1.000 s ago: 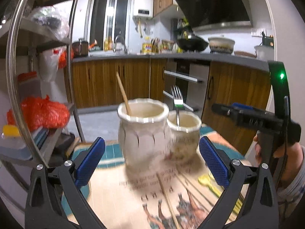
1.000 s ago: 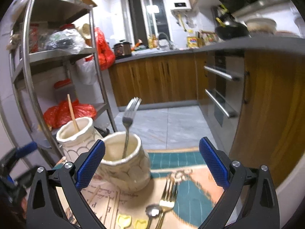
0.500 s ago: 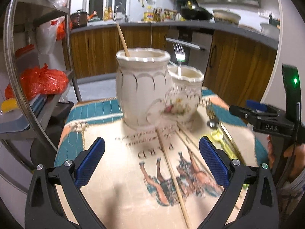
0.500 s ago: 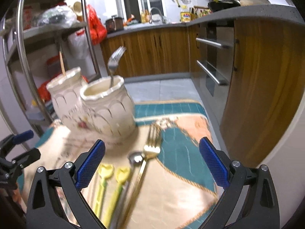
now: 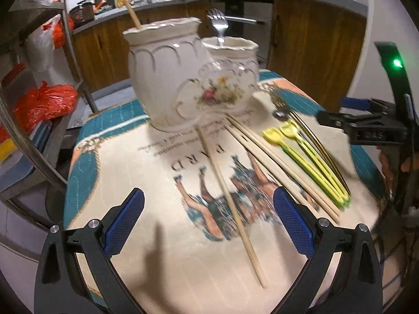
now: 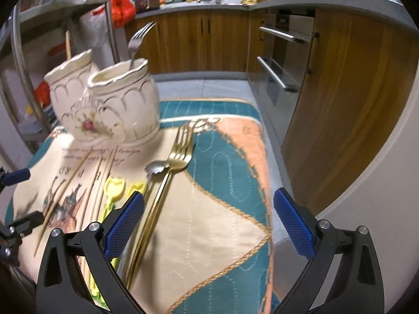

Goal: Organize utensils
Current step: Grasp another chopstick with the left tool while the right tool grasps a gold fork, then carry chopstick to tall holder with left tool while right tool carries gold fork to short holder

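- two cream ceramic holders stand touching each other at the far end of the cloth-covered table (image 5: 167,267).
- the taller holder (image 5: 162,70) has a single wooden chopstick (image 5: 133,17) in it, leaning against the rim with its tip up and tilted to the left.
- the shorter holder (image 5: 229,78), with a flower print, holds one silver fork (image 5: 218,23), standing nearly upright, tines up.
- a lone chopstick on the cloth (image 5: 230,204) lies with its long axis running from the base of the holders toward the left gripper, between that gripper's fingers.
- to its right several more chopsticks (image 5: 275,162) lie side by side, roughly parallel, far ends toward the holders.
- next come two yellow plastic spoons (image 5: 301,154), bowls toward the holders, handles toward the camera.
- the gold forks (image 6: 180,154) and a small silver spoon (image 6: 156,168) lie alongside, heads toward the holders, handles running under the right gripper's left finger.
- left gripper (image 5: 209,225): fingers spread wide above the cloth, holding nothing.
- right gripper (image 6: 209,225): fingers spread wide, empty, over the right side of the cloth.
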### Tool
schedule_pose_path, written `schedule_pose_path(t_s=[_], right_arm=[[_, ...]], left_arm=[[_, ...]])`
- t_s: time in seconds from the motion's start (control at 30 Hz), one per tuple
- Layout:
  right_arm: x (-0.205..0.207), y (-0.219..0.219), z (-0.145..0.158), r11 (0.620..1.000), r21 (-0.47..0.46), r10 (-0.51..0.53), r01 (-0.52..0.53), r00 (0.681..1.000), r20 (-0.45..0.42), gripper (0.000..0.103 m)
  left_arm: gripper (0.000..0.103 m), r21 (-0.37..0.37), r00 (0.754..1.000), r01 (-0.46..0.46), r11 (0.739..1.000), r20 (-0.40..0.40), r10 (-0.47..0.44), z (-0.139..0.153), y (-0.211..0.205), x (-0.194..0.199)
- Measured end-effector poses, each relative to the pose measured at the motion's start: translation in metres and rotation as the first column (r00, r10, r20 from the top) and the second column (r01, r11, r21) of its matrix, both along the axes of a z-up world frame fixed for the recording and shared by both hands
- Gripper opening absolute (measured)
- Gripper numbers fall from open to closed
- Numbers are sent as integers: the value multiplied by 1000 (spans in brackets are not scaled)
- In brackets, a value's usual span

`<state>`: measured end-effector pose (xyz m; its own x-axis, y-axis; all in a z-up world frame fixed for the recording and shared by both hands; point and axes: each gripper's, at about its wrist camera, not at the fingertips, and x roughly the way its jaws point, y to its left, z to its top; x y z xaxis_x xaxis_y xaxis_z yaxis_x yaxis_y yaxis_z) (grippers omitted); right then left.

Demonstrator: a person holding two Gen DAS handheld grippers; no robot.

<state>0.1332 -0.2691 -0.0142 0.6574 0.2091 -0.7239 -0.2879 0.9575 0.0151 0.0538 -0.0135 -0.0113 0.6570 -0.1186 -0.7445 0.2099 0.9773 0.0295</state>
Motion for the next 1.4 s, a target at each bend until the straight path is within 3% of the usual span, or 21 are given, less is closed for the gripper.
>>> schedule_pose_path(t_s=[0.1, 0.27, 0.37, 0.53, 0.6, 0.77, 1.07, 1.27, 1.4], right_arm=[[1, 6, -4, 1000, 3, 15, -15, 1000, -22, 93], [10, 16, -7, 1000, -11, 20, -21, 998, -58, 60], [12, 22, -8, 999, -9, 42, -43, 996, -77, 48], [20, 35, -14, 996, -28, 85, -89, 989, -124, 33], [22, 39, -14, 994, -38, 93, -98, 988, -126, 28], [29, 42, -13, 994, -14, 105, -108, 985, -135, 13], [22, 30, -13, 996, 15, 89, -88, 991, -100, 6], [8, 18, 0, 996, 43, 77, -76, 997, -25, 6], [-10, 14, 17, 993, 65, 89, -94, 993, 75, 6]], left_arm=[[87, 14, 999, 39, 999, -5, -39, -3, -5, -8], [63, -6, 998, 58, 998, -35, -58, -11, -3, -10], [51, -12, 996, 82, 997, -43, -82, -12, -5, -11], [33, -14, 992, 109, 994, -56, -109, -17, -8, -9], [21, -28, 991, 114, 993, -60, -116, -16, -7, -7], [6, -14, 991, 119, 993, -65, -120, -17, -4, -6], [5, -14, 992, 109, 994, -56, -110, -16, 14, -6], [5, -29, 993, 115, 993, -23, -116, -10, 18, -9], [5, -42, 993, 119, 992, -3, -119, -4, 20, -12]])
